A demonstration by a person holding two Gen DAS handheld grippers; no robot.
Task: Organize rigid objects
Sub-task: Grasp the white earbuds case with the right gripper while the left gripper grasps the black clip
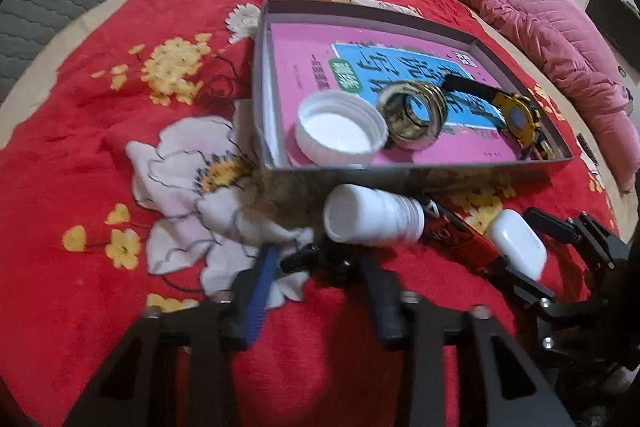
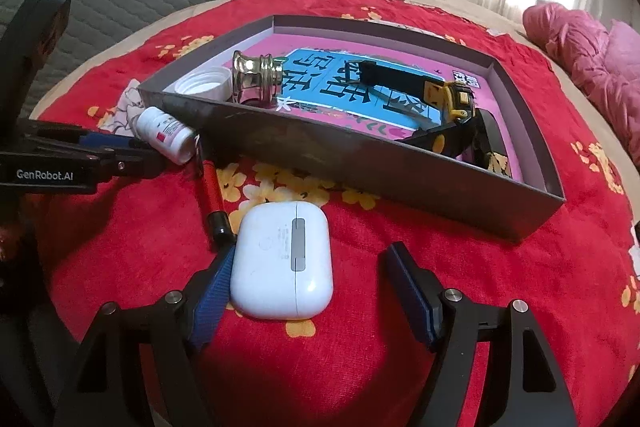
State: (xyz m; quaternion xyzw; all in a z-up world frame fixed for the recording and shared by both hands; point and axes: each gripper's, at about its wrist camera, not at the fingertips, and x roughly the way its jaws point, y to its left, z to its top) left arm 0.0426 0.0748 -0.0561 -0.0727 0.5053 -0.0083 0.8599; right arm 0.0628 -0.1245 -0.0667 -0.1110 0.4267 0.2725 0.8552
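The right gripper (image 2: 310,281) stands with its blue-padded jaws spread wide around a white earbud case (image 2: 282,259) that lies flat on the red floral blanket (image 2: 460,291). The left pad (image 2: 214,291) sits just beside the case's edge, perhaps touching it; the other pad is well apart from it.

The left gripper (image 1: 320,281) hovers low over the same blanket, jaws parted and holding nothing. Just ahead of its tips lies a white pill bottle (image 1: 372,221) on its side, its open mouth facing left. Whether the tips touch the bottle cannot be told because of blur.

A red pen (image 2: 209,193) with a black end lies between the bottle and the earbud case, its black end just beside the case.

Beyond these objects sits a shallow grey box (image 2: 360,159), its near wall just behind the bottle. Inside, a pink booklet (image 1: 304,67) with a blue panel covers the floor. On it rest a white bottle cap (image 1: 340,131), open side up, a brass ring fitting (image 1: 414,117) touching the cap, and a yellow-and-black wristwatch (image 1: 516,117) toward the right wall.

A pink quilted garment (image 1: 540,27) lies at the bed's far right edge.
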